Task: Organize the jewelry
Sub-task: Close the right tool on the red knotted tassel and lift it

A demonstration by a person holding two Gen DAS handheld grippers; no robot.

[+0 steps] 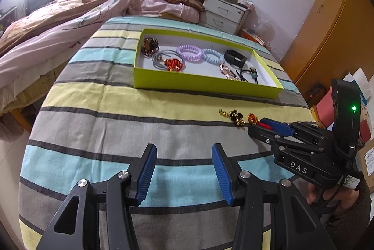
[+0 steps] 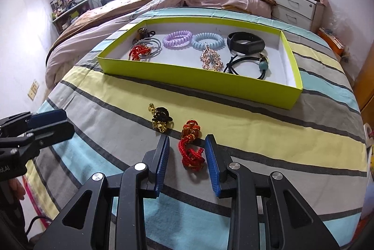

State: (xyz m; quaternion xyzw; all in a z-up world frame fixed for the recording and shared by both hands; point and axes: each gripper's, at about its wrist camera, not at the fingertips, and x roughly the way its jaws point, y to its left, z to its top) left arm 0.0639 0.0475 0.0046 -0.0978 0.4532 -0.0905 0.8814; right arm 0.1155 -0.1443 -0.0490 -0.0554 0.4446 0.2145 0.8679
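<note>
Red braided cord bracelet [image 2: 191, 151] between parted right gripper [image 2: 187, 144] fingers, touching the 3 o'clock pad [image 2: 211, 161], lying on striped cloth [image 2: 280, 151]. Black-and-gold trinket [image 2: 160, 118] just beyond at 11 o'clock. Green tray [image 2: 198, 81] of jewelry farther at 12. Left gripper [image 1: 182, 151] low, level, fingers spread, holding nothing.

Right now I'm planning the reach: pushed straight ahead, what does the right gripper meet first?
The red knotted bracelet, already lying between the open right gripper's fingers on the striped cloth.
</note>
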